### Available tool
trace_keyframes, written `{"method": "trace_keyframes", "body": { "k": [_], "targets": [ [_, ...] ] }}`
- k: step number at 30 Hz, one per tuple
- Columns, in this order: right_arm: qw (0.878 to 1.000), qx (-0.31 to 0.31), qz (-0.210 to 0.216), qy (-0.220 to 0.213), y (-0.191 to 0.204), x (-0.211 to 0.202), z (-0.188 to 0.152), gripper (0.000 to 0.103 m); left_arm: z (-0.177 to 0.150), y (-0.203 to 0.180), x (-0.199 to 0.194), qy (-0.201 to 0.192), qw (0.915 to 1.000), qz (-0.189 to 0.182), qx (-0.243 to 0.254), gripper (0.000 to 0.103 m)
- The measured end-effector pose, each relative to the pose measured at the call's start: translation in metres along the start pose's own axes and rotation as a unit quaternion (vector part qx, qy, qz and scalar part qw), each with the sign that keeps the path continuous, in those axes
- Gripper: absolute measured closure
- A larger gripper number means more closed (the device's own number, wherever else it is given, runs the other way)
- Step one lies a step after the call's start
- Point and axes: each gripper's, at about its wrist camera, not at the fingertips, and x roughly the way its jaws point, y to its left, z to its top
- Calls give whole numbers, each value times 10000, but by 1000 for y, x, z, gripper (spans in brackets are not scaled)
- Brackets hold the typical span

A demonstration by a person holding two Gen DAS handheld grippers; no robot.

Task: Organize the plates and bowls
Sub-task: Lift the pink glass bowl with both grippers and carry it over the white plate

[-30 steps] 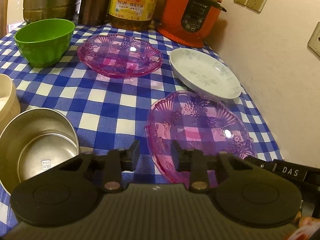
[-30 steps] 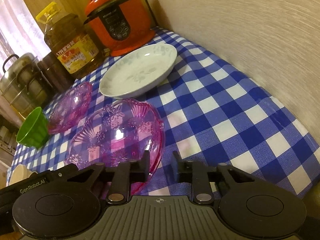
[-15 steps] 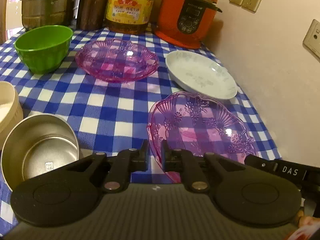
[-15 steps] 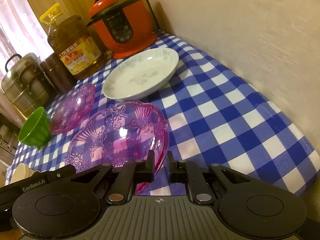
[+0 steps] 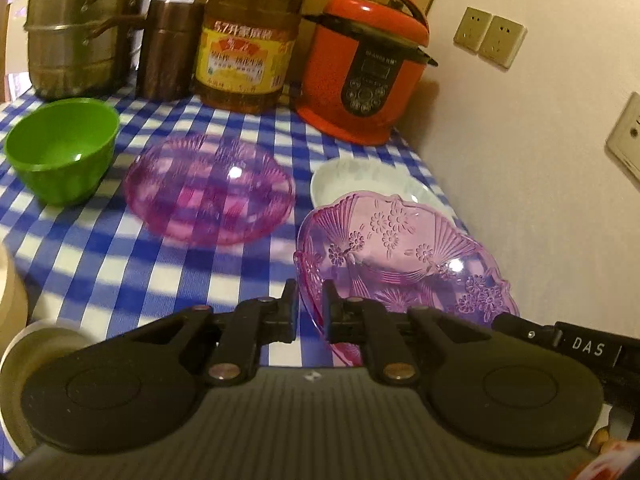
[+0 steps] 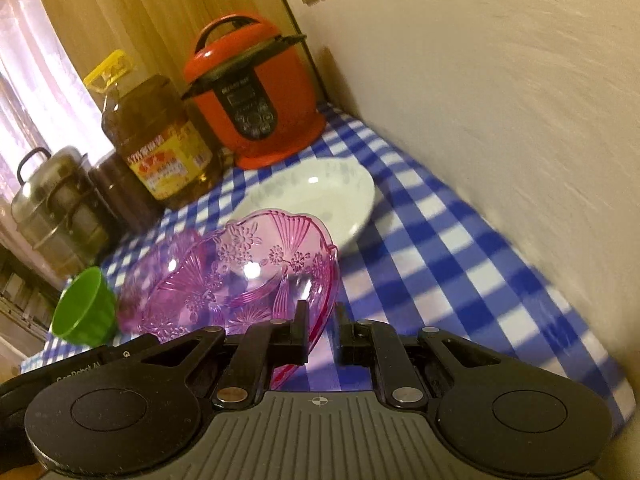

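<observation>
Desk (image 5: 120, 256): blue/white check cloth, spreads ahead of both tongs.
Red pressure cooker (image 5: 366, 68): far ahead, by wall.
Amber oil jug w/ yellow label (image 5: 248, 36): far ahead, left of cooker.
Held pink clear plastic flower-pattern dish (image 5: 400, 256): lifted off cloth, tilted, btwn the two tongs.
Second pink clear dish (image 5: 210, 190): on cloth, ahead-left of left tongs.
White shallow plate (image 6: 316, 196): on cloth, just beyond held dish.
Green plastic bowl (image 5: 62, 148): far left, upright.
Left tongs (image 5: 308, 312): pinching held dish's near-left rim.
Right tongs (image 6: 322, 332): pinching its right rim; gap remains btwn fingers.
</observation>
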Motion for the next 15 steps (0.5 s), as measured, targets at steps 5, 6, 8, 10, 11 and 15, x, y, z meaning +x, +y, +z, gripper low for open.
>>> {"method": "trace_keyframes", "body": {
  "k": [5,6,8,10,11,15],
  "targets": [
    [9999,13,4,-115,1,26,25,92,24,-4,26,-86,10000,-6,49,93],
    [9999,6,8,-141,1,31,30,92,29,-5,33,-94,9999,-7,59,93],
    [9998,-34,-37,-201,1,43,39,92,36,-7,45,-92,9999,-21,69,93],
    [9997,1,-65,-229,-1,54,47,92,41,-9,59,-59,10000,-11,79,93],
    [9997,10,-87,-242,-2,59,50,92,44,-11,65,-32,10000,-12,75,93],
    [9994,28,-163,-312,-7,80,60,92,51,-13,90,32,10000,-23,89,93]
  ]
}}
